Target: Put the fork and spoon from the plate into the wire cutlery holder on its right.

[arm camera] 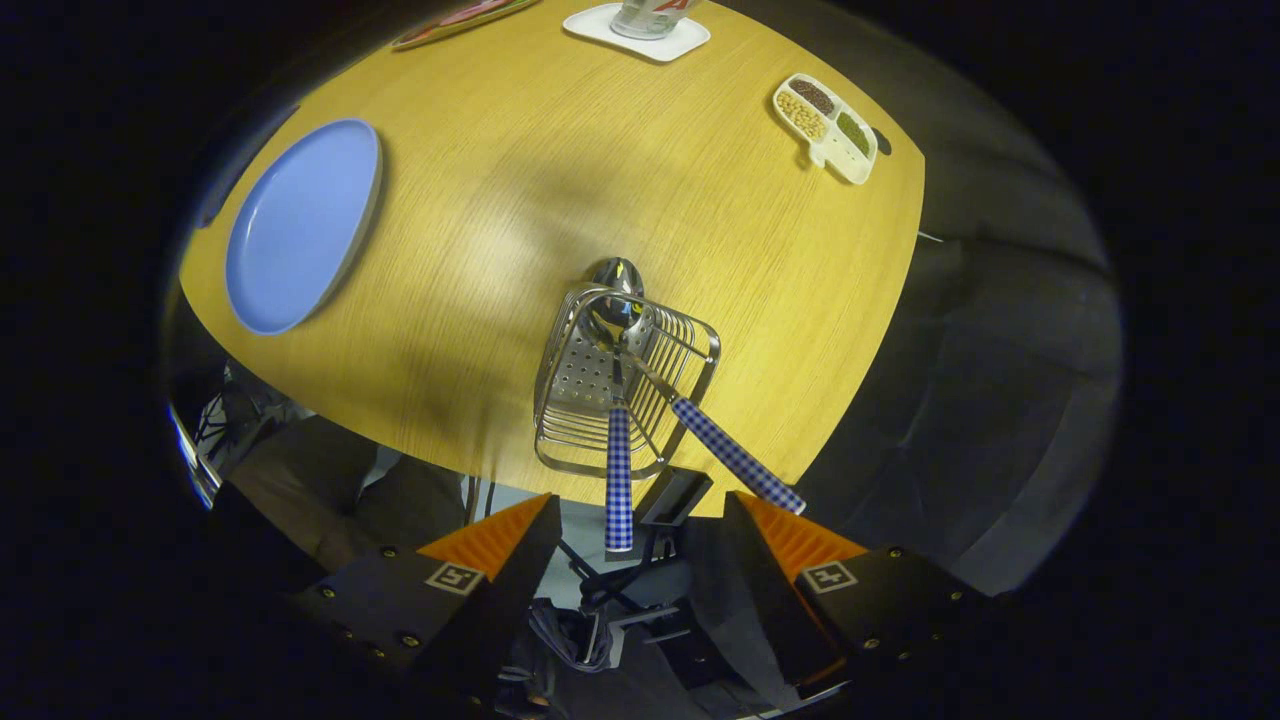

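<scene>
The gripper (640, 530) had two broad fingers, each a wedge tapering toward its tip with a ribbed inner face, and they stood spread apart with nothing pressed between them. Each finger (500, 540) was mounted on a dark, blocky, matte carrier, which bore a small square white marker with a black pattern near the finger's base. Several small round screw heads dotted the carriers' upper faces, some catching the light. Between and below the carriers, a bundle of dark cables and grey mechanical parts of the rig showed.
</scene>
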